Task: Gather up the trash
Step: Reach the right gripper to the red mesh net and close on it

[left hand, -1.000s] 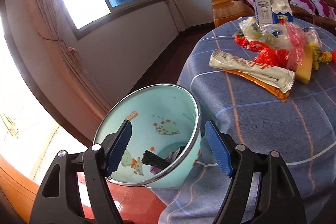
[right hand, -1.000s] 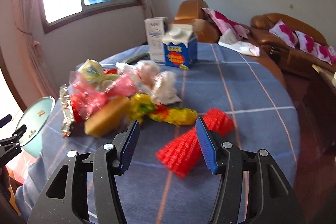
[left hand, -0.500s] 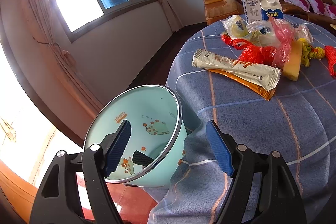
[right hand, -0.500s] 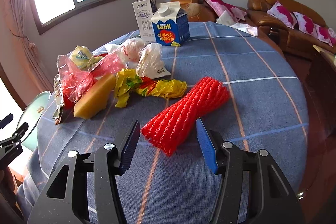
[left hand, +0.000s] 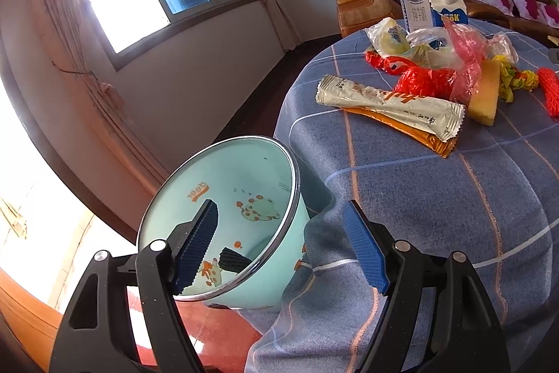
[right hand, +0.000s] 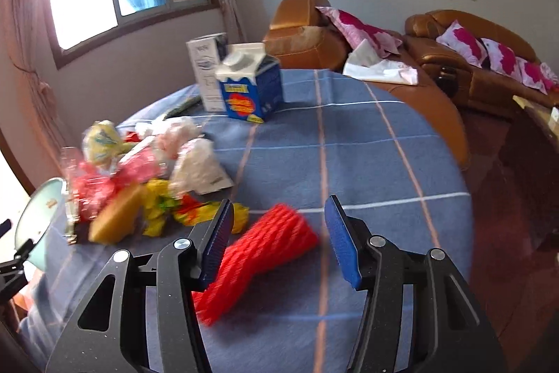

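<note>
Looking through the right wrist camera, I see my right tool (right hand: 277,235) low in the frame with its two blue pads apart, and the red foam net (right hand: 258,259) lies on the worktop (right hand: 349,145) between them; the pads do not press on it, though the left pad stands just beside it. The picture is blurred here. To the left of the net, in the middle left of the frame, there is the pile of trash: a yellow wrapper (right hand: 164,205), a yellow sponge (right hand: 117,221), a pink plastic bag (right hand: 94,184) and a white crumpled bag (right hand: 199,168). In the upper middle stand a blue milk carton (right hand: 249,88) and a white carton (right hand: 206,69), upright and side by side. In the left wrist camera my left tool (left hand: 279,242) is also apart. The rim of the light green bin (left hand: 223,226) stands between its pads, with the left pad inside the bin and the right pad outside over the blue cloth; I cannot tell if a pad touches the rim. Something dark lies at the bin's bottom. On the worktop, in the upper right of this frame, a long white wrapper (left hand: 387,102) lies on an orange wrapper (left hand: 412,131).
</note>
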`<action>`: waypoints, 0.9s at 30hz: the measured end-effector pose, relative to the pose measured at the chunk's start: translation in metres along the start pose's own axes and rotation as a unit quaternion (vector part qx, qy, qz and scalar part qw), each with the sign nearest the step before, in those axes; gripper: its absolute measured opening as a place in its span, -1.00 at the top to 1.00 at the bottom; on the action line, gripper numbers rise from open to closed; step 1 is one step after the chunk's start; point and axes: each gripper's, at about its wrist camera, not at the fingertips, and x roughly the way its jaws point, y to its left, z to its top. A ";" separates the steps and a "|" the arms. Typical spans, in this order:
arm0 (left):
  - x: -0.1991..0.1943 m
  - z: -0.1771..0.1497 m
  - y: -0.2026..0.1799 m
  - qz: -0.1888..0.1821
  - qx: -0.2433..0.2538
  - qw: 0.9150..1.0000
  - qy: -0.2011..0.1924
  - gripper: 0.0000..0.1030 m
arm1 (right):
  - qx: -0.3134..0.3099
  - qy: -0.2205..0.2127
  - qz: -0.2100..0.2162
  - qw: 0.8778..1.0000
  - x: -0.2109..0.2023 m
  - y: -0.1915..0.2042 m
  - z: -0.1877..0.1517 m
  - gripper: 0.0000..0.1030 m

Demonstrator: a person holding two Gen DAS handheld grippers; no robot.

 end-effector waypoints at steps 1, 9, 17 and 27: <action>0.000 -0.001 0.001 0.001 0.000 1.000 0.001 -0.42 | 0.004 0.001 -0.017 1.000 0.003 -0.007 0.000 -0.05; 0.002 -0.006 -0.003 -0.003 0.005 1.000 0.005 -0.42 | -0.065 0.053 -0.067 0.994 -0.018 0.018 -0.038 -0.15; -0.010 -0.003 -0.001 0.002 0.008 1.000 -0.010 -0.47 | -0.058 0.042 0.017 0.997 -0.013 0.062 -0.038 -0.18; -0.006 0.000 -0.006 -0.005 0.005 1.000 -0.006 -0.56 | -0.006 0.022 -0.002 1.000 -0.011 0.007 -0.013 -0.10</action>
